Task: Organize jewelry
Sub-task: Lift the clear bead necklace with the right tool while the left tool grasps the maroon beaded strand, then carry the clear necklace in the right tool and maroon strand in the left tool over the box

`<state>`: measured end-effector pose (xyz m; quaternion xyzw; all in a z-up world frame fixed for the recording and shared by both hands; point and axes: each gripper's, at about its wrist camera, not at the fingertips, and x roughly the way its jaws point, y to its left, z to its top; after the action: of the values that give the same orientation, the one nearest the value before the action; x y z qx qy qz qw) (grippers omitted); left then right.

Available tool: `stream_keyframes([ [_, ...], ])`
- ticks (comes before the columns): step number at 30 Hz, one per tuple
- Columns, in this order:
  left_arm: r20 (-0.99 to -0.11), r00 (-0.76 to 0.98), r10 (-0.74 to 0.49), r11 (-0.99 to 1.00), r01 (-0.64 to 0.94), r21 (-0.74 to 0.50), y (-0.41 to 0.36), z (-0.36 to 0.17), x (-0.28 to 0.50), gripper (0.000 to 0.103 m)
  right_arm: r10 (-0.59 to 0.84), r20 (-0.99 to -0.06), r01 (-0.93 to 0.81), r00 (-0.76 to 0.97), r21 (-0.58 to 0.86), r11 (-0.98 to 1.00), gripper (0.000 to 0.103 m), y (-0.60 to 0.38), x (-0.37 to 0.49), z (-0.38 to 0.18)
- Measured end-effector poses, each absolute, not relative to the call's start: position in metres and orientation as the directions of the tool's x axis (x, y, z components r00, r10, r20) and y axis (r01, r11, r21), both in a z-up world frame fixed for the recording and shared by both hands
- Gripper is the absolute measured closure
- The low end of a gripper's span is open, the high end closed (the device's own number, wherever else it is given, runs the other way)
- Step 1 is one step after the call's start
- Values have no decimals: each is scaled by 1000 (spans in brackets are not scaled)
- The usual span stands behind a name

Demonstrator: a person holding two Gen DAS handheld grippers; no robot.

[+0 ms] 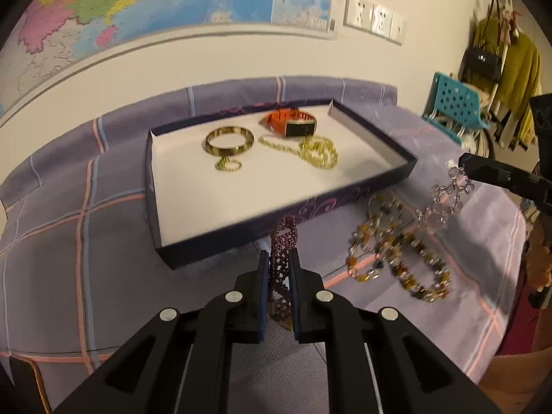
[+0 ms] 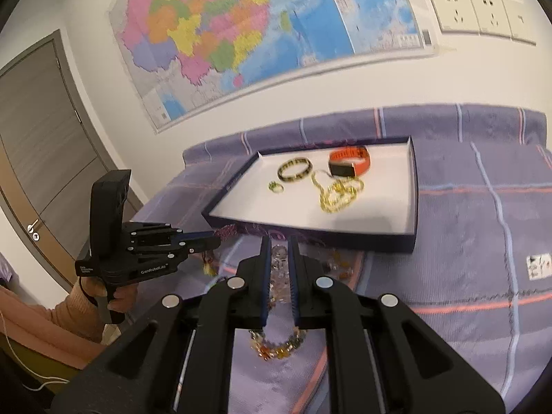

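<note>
A shallow dark-blue tray (image 1: pixel 214 241) with a white floor lies on the checked purple cloth. In it are a gold bangle (image 1: pixel 229 141), a small beaded ring (image 1: pixel 228 165), an orange watch (image 1: pixel 293 124) and a gold chain (image 1: pixel 310 150). My left gripper (image 1: pixel 278 258) is shut on a maroon beaded bracelet (image 1: pixel 283 234) just in front of the tray. My right gripper (image 2: pixel 278 243) is shut on a clear crystal bracelet (image 2: pixel 279 265), which dangles from it (image 1: pixel 445 203) to the right of the tray. An amber bead necklace (image 1: pixel 396 252) lies loose on the cloth.
A person's hand and orange sleeve (image 2: pixel 51 317) hold the left gripper's handle. A wall with a map rises right behind the table. A door (image 2: pixel 41 158) is at far left. A teal crate (image 1: pixel 455 103) and hanging coats stand at far right.
</note>
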<state>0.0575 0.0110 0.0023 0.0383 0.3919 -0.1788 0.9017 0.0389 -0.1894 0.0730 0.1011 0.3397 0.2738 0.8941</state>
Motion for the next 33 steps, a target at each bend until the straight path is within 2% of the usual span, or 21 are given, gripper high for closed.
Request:
stream_keyframes([
  [14, -663, 672, -330, 936, 324, -138, 29, 34, 55, 94, 571, -508, -459, 645, 340, 821, 93, -181, 47, 101],
  [33, -636, 697, -330, 937, 321, -134, 25, 50, 69, 94, 560, -510, -460, 653, 321, 828, 93, -176, 74, 105],
])
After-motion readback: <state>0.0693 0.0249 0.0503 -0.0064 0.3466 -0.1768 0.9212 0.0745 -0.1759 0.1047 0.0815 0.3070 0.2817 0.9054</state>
